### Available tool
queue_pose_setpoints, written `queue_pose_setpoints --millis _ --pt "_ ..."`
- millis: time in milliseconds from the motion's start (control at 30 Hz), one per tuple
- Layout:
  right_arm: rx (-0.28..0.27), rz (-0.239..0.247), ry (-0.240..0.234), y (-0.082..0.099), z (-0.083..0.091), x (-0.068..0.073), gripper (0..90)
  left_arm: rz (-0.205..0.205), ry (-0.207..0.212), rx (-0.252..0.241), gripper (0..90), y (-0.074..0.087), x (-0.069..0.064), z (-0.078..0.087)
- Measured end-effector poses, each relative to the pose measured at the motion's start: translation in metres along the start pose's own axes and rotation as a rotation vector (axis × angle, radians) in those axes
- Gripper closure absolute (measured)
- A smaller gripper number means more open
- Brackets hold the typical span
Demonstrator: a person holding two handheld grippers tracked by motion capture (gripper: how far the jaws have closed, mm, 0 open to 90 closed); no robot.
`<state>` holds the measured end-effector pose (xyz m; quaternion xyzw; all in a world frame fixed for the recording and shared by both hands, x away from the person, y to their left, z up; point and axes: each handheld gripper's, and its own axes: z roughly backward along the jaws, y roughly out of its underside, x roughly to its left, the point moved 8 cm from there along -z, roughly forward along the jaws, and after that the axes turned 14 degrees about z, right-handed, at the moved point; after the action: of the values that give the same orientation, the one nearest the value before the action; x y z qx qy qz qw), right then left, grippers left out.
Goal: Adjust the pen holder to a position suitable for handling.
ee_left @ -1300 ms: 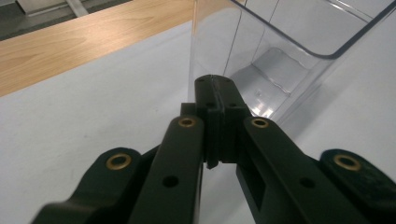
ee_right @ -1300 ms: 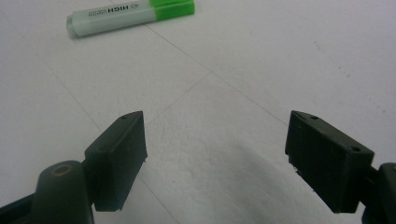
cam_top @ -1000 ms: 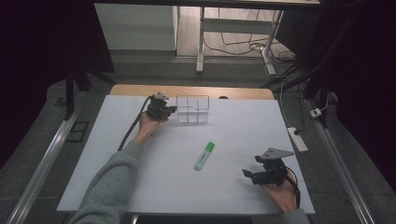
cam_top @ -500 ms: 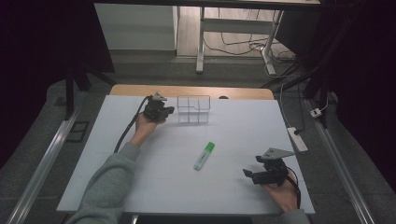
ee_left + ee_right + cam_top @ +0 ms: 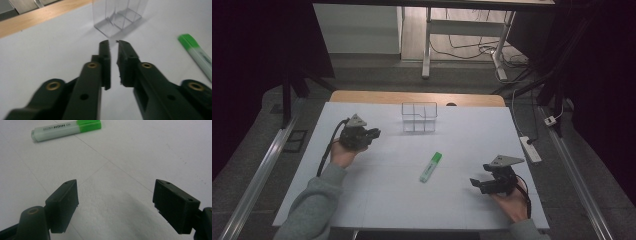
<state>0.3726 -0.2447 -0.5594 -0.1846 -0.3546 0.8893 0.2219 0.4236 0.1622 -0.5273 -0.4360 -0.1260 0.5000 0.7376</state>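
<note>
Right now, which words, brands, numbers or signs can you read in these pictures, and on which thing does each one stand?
"HIGH": on the pale barrel of the green-capped marker, in dark capitals, seen in the right gripper view.
Small print and a round logo beside "HIGH": too small to read.
Dark print on the marker in the left gripper view: blurred, not readable.
Clear plastic box, white table: no text.
</note>
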Motion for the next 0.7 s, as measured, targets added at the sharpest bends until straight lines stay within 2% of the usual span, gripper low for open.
queue_pose_setpoints --millis 100,233,400,600,700 --pt "-0.001 0.001 -0.002 -0.001 -0.002 -0.002 19.9 0.019 -0.016 0.013 61.6 0.014 0.001 0.013" --pt "0.000 0.003 -0.001 -0.001 -0.004 -0.003 19.8 0.035 -0.031 0.051 47.5 0.033 0.000 0.026" --pt "-0.002 -0.001 0.002 -0.001 -0.004 -0.005 19.8 0.031 -0.031 0.069 39.3 0.053 -0.007 0.039" --pt "-0.013 -0.003 -0.002 -0.002 -0.002 -0.006 19.9 0.028 -0.017 0.073 36.5 0.071 -0.013 0.049" --pt "-0.012 -0.009 -0.002 -0.002 -0.002 -0.006 19.9 0.024 -0.012 0.071 36.0 0.074 -0.014 0.051"
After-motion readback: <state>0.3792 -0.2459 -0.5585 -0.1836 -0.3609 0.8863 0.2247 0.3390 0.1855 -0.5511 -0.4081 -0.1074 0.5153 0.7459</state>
